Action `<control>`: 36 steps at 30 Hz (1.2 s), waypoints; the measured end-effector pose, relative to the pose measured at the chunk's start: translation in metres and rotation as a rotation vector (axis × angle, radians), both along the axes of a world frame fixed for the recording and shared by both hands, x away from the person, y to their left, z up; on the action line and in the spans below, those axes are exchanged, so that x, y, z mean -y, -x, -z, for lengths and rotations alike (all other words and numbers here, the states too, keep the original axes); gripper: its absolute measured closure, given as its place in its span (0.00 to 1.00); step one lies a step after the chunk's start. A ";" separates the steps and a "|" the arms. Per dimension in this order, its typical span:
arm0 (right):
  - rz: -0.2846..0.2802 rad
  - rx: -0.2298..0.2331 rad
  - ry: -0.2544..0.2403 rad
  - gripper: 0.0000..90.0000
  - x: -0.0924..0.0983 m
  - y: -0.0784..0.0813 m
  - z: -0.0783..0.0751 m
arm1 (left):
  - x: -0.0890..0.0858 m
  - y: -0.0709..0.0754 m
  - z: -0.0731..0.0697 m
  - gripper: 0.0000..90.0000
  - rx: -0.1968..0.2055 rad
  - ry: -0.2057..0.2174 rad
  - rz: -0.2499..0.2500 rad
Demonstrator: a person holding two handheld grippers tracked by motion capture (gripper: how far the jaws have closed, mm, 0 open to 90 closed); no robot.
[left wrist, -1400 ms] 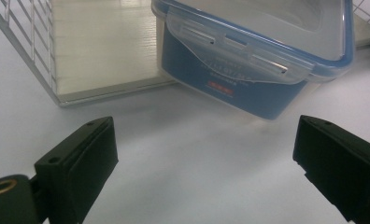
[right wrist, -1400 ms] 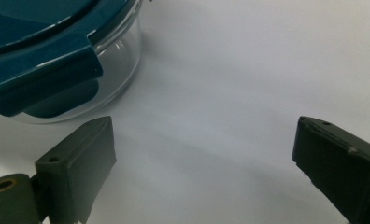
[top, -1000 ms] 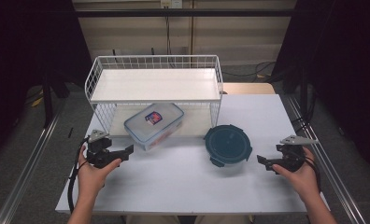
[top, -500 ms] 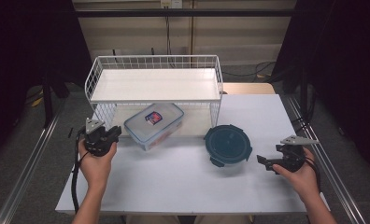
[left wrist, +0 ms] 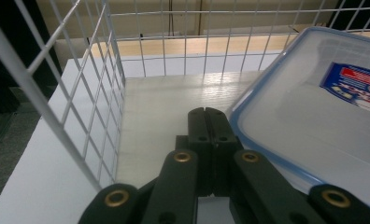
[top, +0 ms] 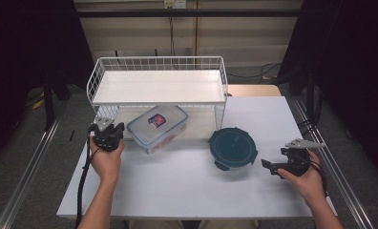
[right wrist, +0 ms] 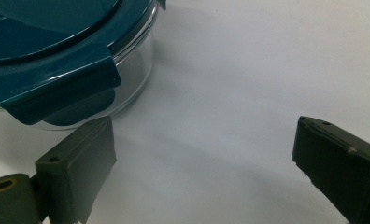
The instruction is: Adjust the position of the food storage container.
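A clear rectangular container (top: 157, 128) with a blue-rimmed lid and a red-and-blue label lies under the white wire shelf (top: 158, 88); its lid (left wrist: 314, 116) shows large in the left gripper view. My left gripper (top: 113, 129) sits just left of it, pointing under the shelf. Its jaws have just been closing and now meet, shut (left wrist: 209, 114) with nothing between them. A round glass container with a dark teal lid (top: 233, 148) stands at centre right. My right gripper (top: 272, 160) rests open to its right, its jaws (right wrist: 204, 140) wide apart near the container's lid clip (right wrist: 47, 46).
The wire shelf's side grid (left wrist: 103, 93) rises close on the left of my left gripper. A white table (top: 187, 191) has free room along its front. Metal rails run along both sides of the table. A cable trails from the left gripper.
The left hand moved away from the table's front toward the wire shelf and turned to point under it, and its jaws went from open to shut. The right hand stayed put.
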State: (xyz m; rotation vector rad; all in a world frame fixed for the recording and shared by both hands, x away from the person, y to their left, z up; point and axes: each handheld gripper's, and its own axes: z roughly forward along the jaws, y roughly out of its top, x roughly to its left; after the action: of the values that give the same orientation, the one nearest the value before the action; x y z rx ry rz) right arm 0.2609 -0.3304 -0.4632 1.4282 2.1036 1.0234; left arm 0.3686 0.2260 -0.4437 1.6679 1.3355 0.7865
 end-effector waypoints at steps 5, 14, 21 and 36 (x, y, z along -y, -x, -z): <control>0.006 -0.005 0.000 0.06 0.000 0.000 0.001 | -0.001 -0.005 0.005 1.00 0.000 -0.004 0.016; 0.011 0.012 -0.006 0.06 0.003 0.001 -0.003 | 0.007 0.004 0.000 1.00 0.011 0.053 0.110; 0.019 0.019 -0.007 0.06 0.001 0.002 -0.004 | 0.013 0.008 0.000 1.00 -0.012 0.069 0.149; 0.007 0.023 -0.006 0.06 -0.001 0.002 -0.005 | 0.025 0.028 -0.008 0.46 -0.100 0.202 0.143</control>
State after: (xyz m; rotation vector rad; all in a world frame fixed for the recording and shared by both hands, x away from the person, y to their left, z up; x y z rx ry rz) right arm 0.2586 -0.3294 -0.4580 1.4190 2.0799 1.0393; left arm 0.3410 0.2010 -0.4356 1.6381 1.3012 0.4742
